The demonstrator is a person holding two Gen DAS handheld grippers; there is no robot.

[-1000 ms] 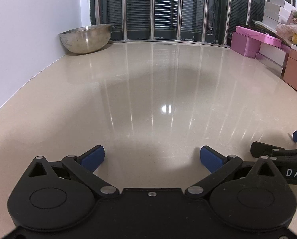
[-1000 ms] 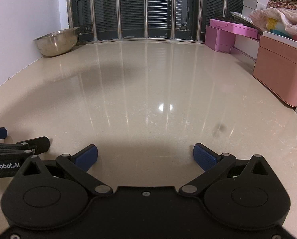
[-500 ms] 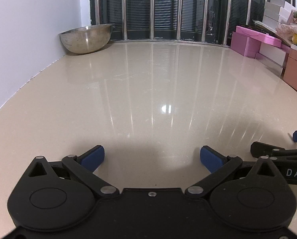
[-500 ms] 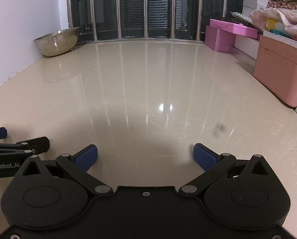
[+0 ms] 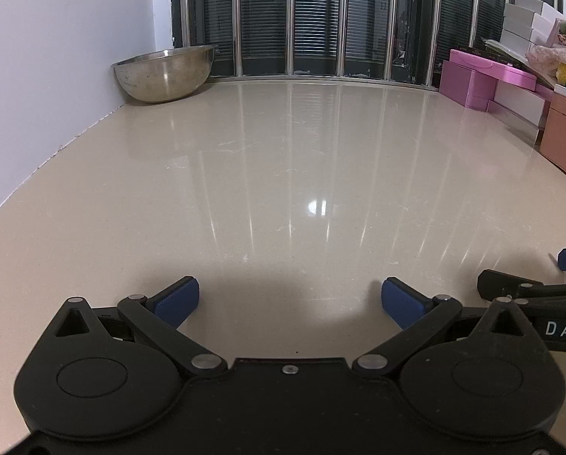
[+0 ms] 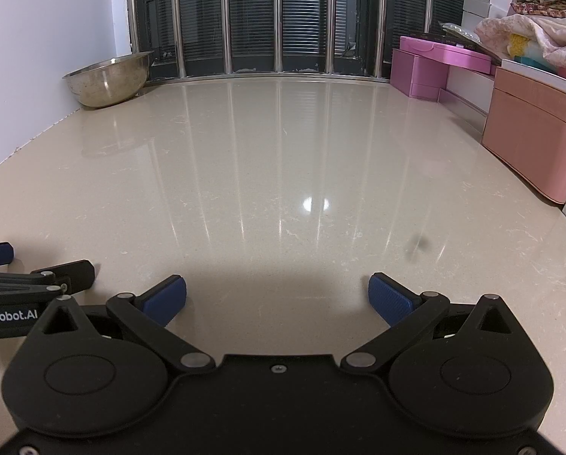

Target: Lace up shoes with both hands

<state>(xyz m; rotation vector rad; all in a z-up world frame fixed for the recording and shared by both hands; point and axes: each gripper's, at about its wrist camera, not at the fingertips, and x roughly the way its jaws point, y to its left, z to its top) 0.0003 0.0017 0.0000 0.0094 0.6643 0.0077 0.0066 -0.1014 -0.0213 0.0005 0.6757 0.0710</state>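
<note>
Left gripper (image 5: 290, 301): fingers spread wide, nothing between them, low over the worktop (image 5: 283, 174).
Right gripper (image 6: 277, 297): fingers likewise apart, nothing held, just right of the left one.
Shoes: not visible in either view.
Far left: steel bowl (image 5: 165, 74) against the wall.
Far right: pink boxes (image 6: 438, 66), folded cloth (image 6: 536, 34).

White "DAS" on the black body of the right gripper (image 5: 555, 305), seen just right of the left gripper (image 5: 290, 299), rest cut off by frame edge. "enRobot.AI" on the left gripper's (image 6: 8, 316) body, just left of the right one; start cut off.
</note>
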